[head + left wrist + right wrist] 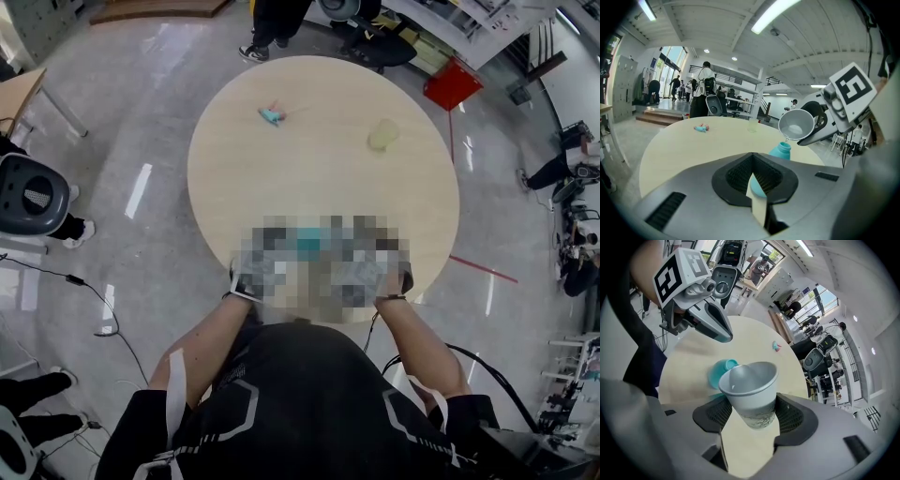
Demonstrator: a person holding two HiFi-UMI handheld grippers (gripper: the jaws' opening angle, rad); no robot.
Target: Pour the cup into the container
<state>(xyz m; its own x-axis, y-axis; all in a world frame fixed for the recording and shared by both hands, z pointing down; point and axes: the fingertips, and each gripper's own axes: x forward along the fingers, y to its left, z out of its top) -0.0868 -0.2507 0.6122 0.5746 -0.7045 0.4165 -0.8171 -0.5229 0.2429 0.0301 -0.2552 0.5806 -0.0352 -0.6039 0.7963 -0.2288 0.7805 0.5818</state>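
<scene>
A teal bottle stands near the front edge of the round table, its body between the jaws of my left gripper, which is shut on it. My right gripper is shut on a white paper cup. The cup is tilted with its lip just above the bottle's open mouth, and a thin dribble hangs from the lip. In the right gripper view the bottle shows just behind the cup's rim. A mosaic patch covers both grippers in the head view.
A small teal and pink object lies at the table's far side, with a pale translucent cup to its right. A red box sits on the floor beyond. Office chairs, cables and standing people surround the table.
</scene>
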